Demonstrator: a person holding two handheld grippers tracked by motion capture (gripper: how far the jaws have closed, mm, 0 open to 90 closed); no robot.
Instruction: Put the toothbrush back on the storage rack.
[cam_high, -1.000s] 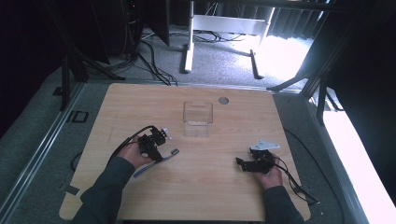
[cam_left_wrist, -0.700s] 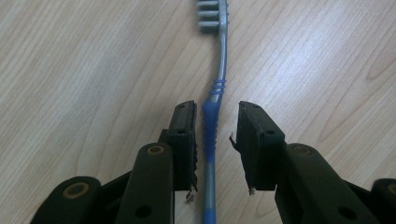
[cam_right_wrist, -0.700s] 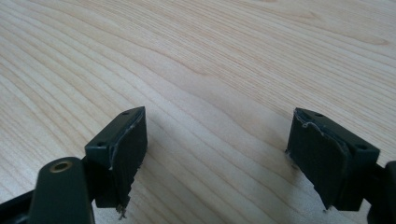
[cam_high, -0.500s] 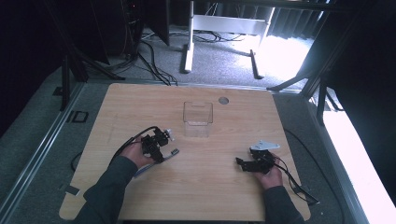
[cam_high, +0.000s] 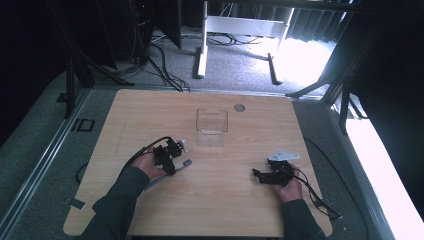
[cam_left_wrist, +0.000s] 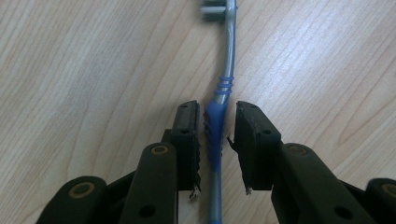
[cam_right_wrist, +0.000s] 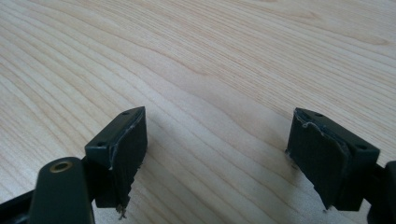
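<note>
Toothbrush (cam_left_wrist: 219, 100) flat on the bench (cam_high: 150, 115), left of centre, near and left of the clear box (cam_high: 212, 128). Long axis running straight along the line of the left hand-held gripper (cam_left_wrist: 217, 140): handle end nearest, bristle head (cam_left_wrist: 215, 9) at the far end, pointing away. Blue ribbed grip section lying between the two jaws, which straddle it narrowly spread; a thin gap visible on each side, so not yet pinched by the look of it, though contact on the left side too close to rule out. Closing squarely across the grip looks like the coming move, with the jaws already lined up on the handle's narrow width.

Handle: slim, grey-silver plastic shaft, slightly curved, with blue rubbery ridges at the grip and three blue rings further up the neck. Bristles pale, partly cut off at the edge of the left gripper view. Jaw pads black, flat, rubber-faced, a little frayed at the corners.

Right hand-held gripper (cam_right_wrist: 217, 154) well apart on the right side of the bench, jaws spread wide over bare wood, nothing between them; left hand plainly the nearer one. Bench top: light wood grain, matt, rounded corners. Box: transparent, square, open-topped, apparently empty. Small round grey disc (cam_high: 239, 107) just beyond it.
</note>
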